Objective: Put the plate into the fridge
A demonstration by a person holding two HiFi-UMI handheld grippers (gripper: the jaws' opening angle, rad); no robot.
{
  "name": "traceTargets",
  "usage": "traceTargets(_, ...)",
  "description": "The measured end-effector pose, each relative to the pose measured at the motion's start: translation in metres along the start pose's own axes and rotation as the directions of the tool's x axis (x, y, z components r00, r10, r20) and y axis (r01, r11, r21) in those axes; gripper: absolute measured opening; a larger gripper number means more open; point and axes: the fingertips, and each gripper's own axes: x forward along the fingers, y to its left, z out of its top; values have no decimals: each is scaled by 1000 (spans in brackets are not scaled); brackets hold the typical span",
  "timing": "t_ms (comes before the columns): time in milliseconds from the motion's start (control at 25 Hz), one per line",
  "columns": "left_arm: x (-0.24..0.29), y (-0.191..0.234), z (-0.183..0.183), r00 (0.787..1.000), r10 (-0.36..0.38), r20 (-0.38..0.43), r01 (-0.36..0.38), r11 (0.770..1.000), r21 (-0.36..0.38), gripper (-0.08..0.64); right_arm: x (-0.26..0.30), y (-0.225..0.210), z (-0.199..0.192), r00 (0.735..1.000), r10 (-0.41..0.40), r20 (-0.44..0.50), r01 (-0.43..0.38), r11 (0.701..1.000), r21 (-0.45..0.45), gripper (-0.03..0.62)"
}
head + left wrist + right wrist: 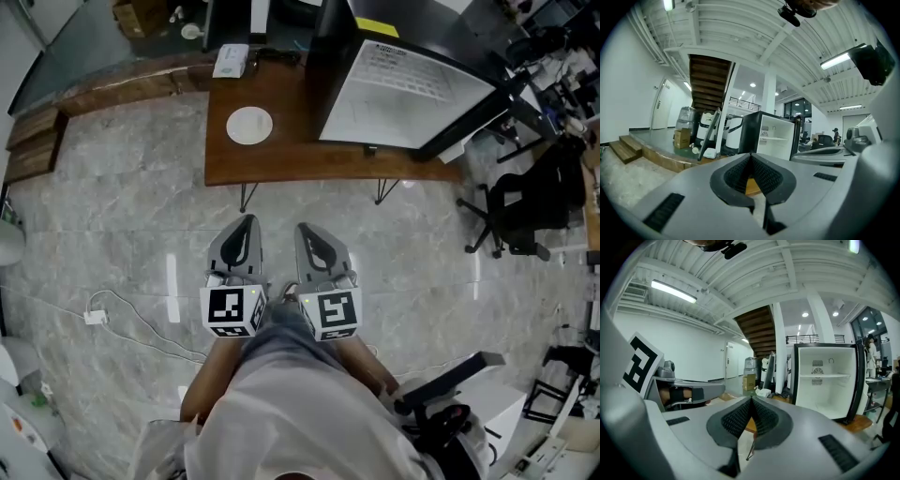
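Observation:
A white plate (249,125) lies on the left part of a brown wooden table (281,155), a good way ahead of both grippers. To its right on the table stands a small black fridge (403,84) with its door swung open and a white inside (829,378); the left gripper view also shows this fridge (776,136). My left gripper (246,223) and right gripper (307,230) hang side by side over the stone floor, short of the table. Each has its jaws shut with nothing between them, left gripper (751,155), right gripper (751,399).
A white box (231,59) sits at the table's back edge. A black office chair (520,211) stands to the right. Wooden steps (37,141) run along the left. A white cable with an adapter (94,317) lies on the floor at left.

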Motion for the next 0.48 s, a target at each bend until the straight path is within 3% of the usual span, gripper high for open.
traceTargets(240,24,-13,-3,1000,10,-9,-10,1000,21,19,4,-22,-1,1000,22,11,-22,999,-30,18)
traceTargets(480,68,-28,-10,999,30,-22,-30,1000,10,20,19,-67,-14,998,52,-35,-53,998,-37,18)
